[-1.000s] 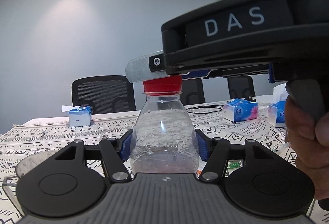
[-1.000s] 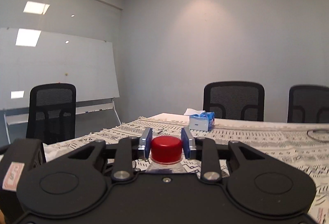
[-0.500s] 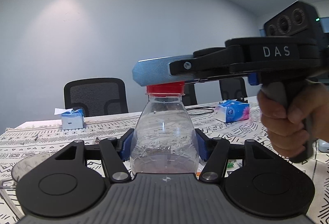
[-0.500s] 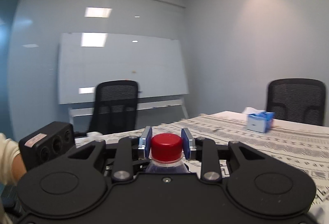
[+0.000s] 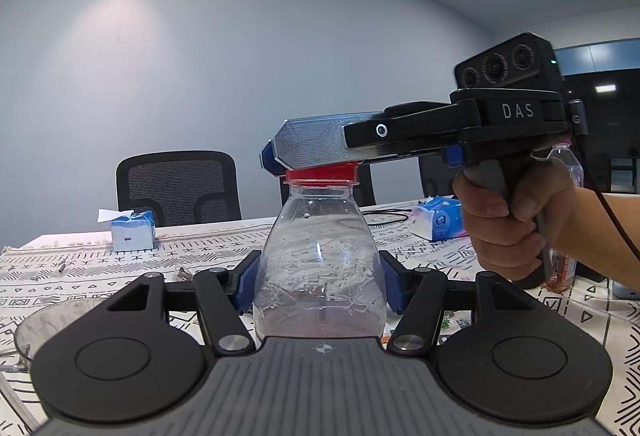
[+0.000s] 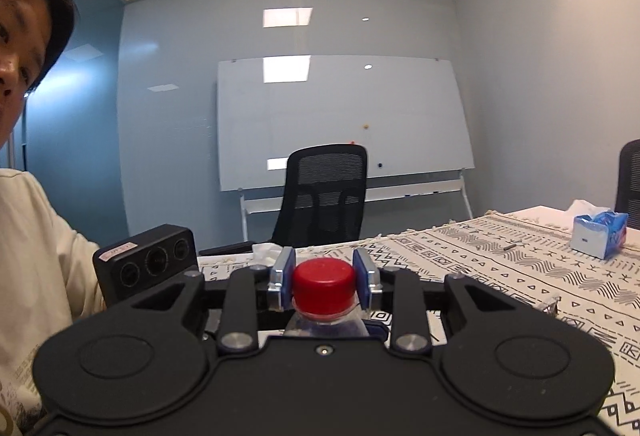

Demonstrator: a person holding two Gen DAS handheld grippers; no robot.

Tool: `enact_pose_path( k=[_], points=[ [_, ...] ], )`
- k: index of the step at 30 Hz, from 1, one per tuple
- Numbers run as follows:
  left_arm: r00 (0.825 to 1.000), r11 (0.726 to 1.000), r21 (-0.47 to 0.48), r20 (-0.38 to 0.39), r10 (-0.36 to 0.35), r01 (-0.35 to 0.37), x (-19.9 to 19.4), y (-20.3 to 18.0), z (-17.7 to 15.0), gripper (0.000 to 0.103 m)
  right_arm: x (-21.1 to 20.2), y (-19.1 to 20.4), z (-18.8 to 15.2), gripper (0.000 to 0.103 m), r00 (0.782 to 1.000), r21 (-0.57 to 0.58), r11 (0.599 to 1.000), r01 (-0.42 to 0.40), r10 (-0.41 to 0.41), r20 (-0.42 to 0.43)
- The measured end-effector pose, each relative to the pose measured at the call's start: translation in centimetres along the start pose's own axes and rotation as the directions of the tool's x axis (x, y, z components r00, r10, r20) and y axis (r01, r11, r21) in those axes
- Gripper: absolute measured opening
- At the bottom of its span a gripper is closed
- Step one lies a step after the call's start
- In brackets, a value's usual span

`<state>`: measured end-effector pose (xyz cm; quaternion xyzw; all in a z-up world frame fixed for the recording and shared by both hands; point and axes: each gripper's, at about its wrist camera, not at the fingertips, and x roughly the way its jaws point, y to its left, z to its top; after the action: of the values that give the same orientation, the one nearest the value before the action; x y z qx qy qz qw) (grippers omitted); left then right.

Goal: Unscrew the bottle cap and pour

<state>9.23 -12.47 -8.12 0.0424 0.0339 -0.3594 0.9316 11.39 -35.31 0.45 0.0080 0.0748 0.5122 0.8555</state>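
The right hand (image 5: 516, 224) is fisted around a pistol-style handle, holding the right gripper (image 6: 323, 280) level over the bottle (image 5: 320, 268), its two fingers clamped on either side of the red cap (image 6: 323, 286), while the left gripper (image 5: 320, 286) squeezes the bottle's clear body just below the shoulder. The bottle stands upright on the patterned tablecloth (image 5: 432, 248) with only a thin reddish layer at its bottom, crinkled walls and the cap on its neck; left of the bottle a clear cup (image 5: 44, 324) sits low, its contents unreadable
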Motion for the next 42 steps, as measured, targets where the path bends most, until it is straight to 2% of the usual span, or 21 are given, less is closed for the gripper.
enact_pose_path(
  k=[2,4,5,6,8,12,13,14,17,18,21,25,27,32,35,42],
  points=[
    [1.0,1.0,0.004,-0.001,0.002,-0.002,0.0,-0.1,0.0,0.058,-0.5,1.7,-0.7,0.037,0.995,0.029,0.995,0.099,-0.099,0.02],
    [1.0,1.0,0.003,0.0,0.011,-0.011,0.0,-0.1,0.0,0.058,0.0,2.9,-1.2,0.047,0.983,0.05,0.983,0.177,-0.179,0.032],
    [1.0,1.0,0.0,-0.001,0.011,-0.011,0.0,-0.1,0.0,0.058,0.5,3.9,-1.5,0.05,0.963,0.057,0.962,0.267,-0.268,0.019],
    [1.0,1.0,-0.005,-0.001,0.012,-0.012,0.0,-0.1,0.0,0.058,1.1,4.9,-1.8,0.055,0.93,0.063,0.928,0.368,-0.369,0.002],
    [1.0,1.0,-0.016,-0.002,0.012,-0.012,0.1,0.1,0.0,0.058,2.0,6.4,-2.0,0.056,0.875,0.083,0.871,0.484,-0.485,-0.01],
    [1.0,1.0,-0.017,0.003,0.024,-0.023,0.0,0.0,0.0,0.058,3.8,9.7,-1.8,0.058,0.749,0.063,0.747,0.662,-0.663,-0.004],
    [1.0,0.999,-0.017,0.005,0.027,-0.027,0.0,0.0,0.0,0.058,4.1,10.1,-1.9,0.058,0.729,0.055,0.728,0.684,-0.685,-0.002],
    [1.0,0.999,-0.017,0.006,0.029,-0.029,0.1,0.0,0.0,0.058,4.7,10.7,-2.1,0.058,0.699,0.042,0.698,0.714,-0.715,0.001],
    [0.999,0.999,-0.014,0.007,0.035,-0.035,0.3,0.0,0.0,0.058,5.5,11.3,-2.5,0.055,0.653,0.026,0.653,0.757,-0.758,0.01],
    [0.999,0.999,-0.013,0.007,0.036,-0.036,0.3,0.0,0.1,0.058,5.7,11.4,-2.5,0.055,0.645,0.024,0.645,0.764,-0.764,0.011],
    [0.999,0.999,-0.007,0.008,0.042,-0.042,0.4,-0.1,0.1,0.058,6.2,11.6,-2.1,0.055,0.632,0.024,0.632,0.775,-0.775,0.016],
    [0.999,0.999,0.001,0.006,0.047,-0.047,0.7,-0.2,0.2,0.058,6.2,11.6,-1.3,0.054,0.636,0.008,0.637,0.771,-0.771,0.022],
    [0.999,0.999,0.005,0.005,0.051,-0.051,0.7,-0.3,0.2,0.058,6.4,11.3,-1.2,0.036,0.648,0.02,0.648,0.761,-0.761,0.013],
    [0.999,0.999,-0.004,0.002,0.044,-0.044,0.8,-0.1,0.3,0.058,6.4,11.1,-1.6,0.034,0.643,0.074,0.642,0.763,-0.766,0.019],
    [0.999,0.999,-0.001,0.002,0.044,-0.044,0.7,-0.3,0.3,0.058,6.3,10.6,-1.7,0.034,0.652,0.109,0.651,0.752,-0.758,0.029],
    [0.999,0.999,0.004,0.001,0.043,-0.043,0.5,-0.7,0.3,0.058,5.6,9.8,-2.2,0.034,0.694,0.132,0.695,0.707,-0.717,0.06]
  ],
)
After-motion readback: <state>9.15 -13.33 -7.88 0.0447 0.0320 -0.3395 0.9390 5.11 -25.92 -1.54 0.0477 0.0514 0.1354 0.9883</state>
